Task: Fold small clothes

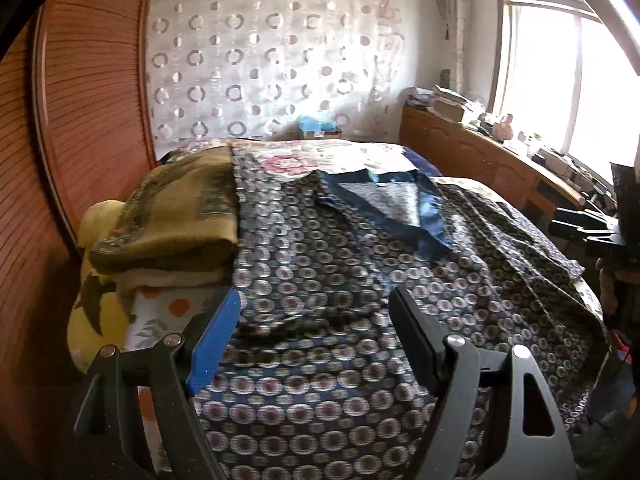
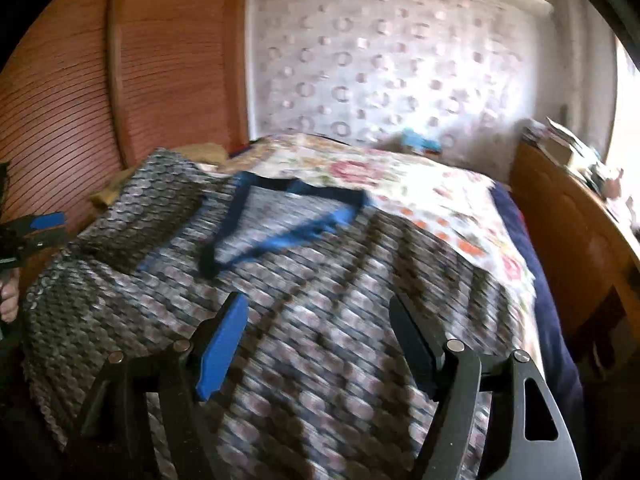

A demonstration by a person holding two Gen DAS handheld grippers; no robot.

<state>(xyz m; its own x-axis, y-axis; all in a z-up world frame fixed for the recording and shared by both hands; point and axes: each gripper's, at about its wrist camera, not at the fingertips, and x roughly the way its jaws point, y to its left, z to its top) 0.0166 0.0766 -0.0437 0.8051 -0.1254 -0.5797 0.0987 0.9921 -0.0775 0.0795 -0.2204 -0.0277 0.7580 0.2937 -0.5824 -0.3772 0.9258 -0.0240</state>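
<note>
A dark blue top printed with pale round motifs (image 1: 320,264) lies spread over the bed, its blue-trimmed V neckline (image 1: 384,208) towards the far side. My left gripper (image 1: 315,292) hovers open over the near part of the cloth, gripping nothing. The right wrist view is blurred. It shows the same top (image 2: 320,280) and neckline (image 2: 280,216), with my right gripper (image 2: 318,298) open above the fabric and nothing pinched. Each gripper also shows at the edge of the other's view: the right gripper (image 1: 580,228), and the left gripper (image 2: 40,228) held by a hand (image 2: 8,300).
A stack of folded blankets (image 1: 168,216) on a yellow pillow (image 1: 92,304) sits at the bed's left edge. A floral sheet (image 1: 320,160) covers the far bed. A ribbed wooden panel (image 1: 92,100) stands left. A cluttered wooden cabinet (image 1: 480,152) runs under the window on the right.
</note>
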